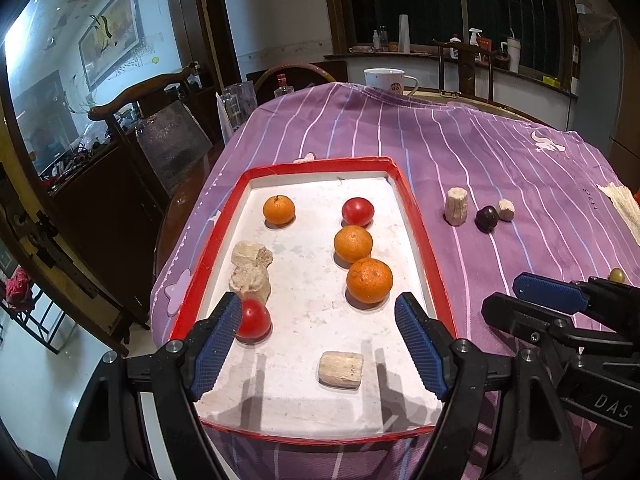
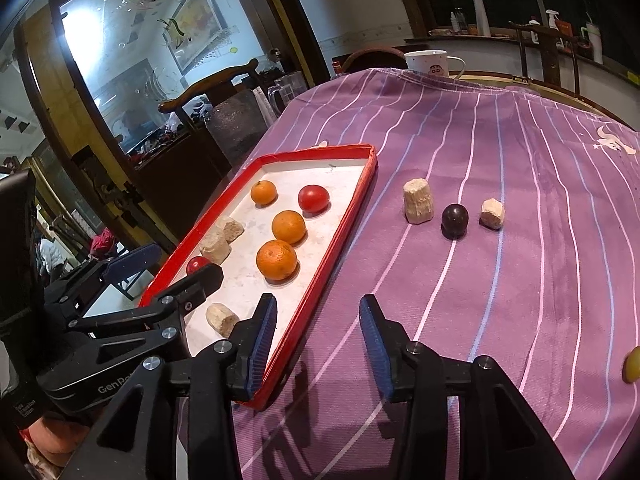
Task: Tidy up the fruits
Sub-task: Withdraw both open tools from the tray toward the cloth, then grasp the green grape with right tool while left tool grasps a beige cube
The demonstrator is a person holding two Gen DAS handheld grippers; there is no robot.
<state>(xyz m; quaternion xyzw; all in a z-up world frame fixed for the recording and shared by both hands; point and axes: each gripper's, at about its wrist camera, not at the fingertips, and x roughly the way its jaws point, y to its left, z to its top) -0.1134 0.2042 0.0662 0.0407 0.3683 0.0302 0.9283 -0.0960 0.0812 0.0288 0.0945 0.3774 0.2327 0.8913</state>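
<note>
Left wrist view: left gripper [image 1: 319, 320] hung w/ jaws spread wide over the near half of the red-rimmed tray [image 1: 420, 216], nothing betw. its pads. In the tray: three oranges, far left [image 1: 279, 209], mid right [image 1: 353, 243] & nearest right [image 1: 369, 280], the last two just beside each other; far tomato [image 1: 357, 211] touching the mid orange; near tomato [image 1: 253, 319] just beside the left finger [image 1: 216, 344]. Two beige chunks [image 1: 250, 270] lay stacked along the left rim; a third chunk [image 1: 341, 370] lay betw. the fingers, untouched. On the purple striped cloth [image 1: 520, 152], right of the tray: tall chunk [image 1: 457, 206], dark plum [image 1: 487, 219], small chunk [image 1: 506, 210] in a row. Right gripper's blue pad [image 1: 550, 293] showed at far right; a green-yellow fruit [image 1: 617, 275] behind it.

Right wrist view: right gripper [image 2: 318, 332] was released, jaws partly apart & empty, left finger [image 2: 260, 340] over the tray's right rim [image 2: 344, 240], right finger above cloth. Plum [image 2: 455, 221] sat betw. the two chunks, well ahead. Left gripper's body [image 2: 120, 320] reached over the tray's near left.
</note>
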